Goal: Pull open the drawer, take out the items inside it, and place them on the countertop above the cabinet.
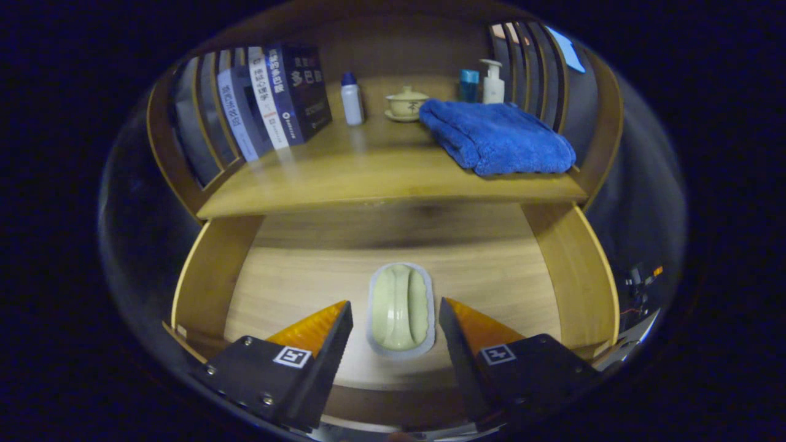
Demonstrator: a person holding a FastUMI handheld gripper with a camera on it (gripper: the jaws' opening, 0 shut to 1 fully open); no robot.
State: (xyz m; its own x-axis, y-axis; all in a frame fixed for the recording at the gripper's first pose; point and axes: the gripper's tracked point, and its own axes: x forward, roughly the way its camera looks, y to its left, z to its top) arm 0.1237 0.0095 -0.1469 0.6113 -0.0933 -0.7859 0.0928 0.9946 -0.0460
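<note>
Drawer (pixel 288 288) pulled open, one item inside: pale green oblong brush-like thing with a raised handle ridge and a white rim (pixel 401 309), lying flat on the drawer floor. Hand-held gripper (pixel 396 319) spread wide, holding nothing, fingers either side of the item, not touching; item sits between the tips and just ahead at 12 o'clock.

Handling guess: rigid plastic, light, probably smooth and a bit slippery. Best hold looks like a pinch across the raised centre ridge; the rim is low and wide.

Counter (pixel 368 175) above the drawer at 12 o'clock carries a blue towel (pixel 500 138) at 1 o'clock, books (pixel 276 101) at 11, a white bottle (pixel 352 99), a lidded cup (pixel 406 103), a blue-capped container (pixel 468 85) and a pump bottle (pixel 492 81).

Book spines carry print, too blurred to read. No brand visible on the item.
</note>
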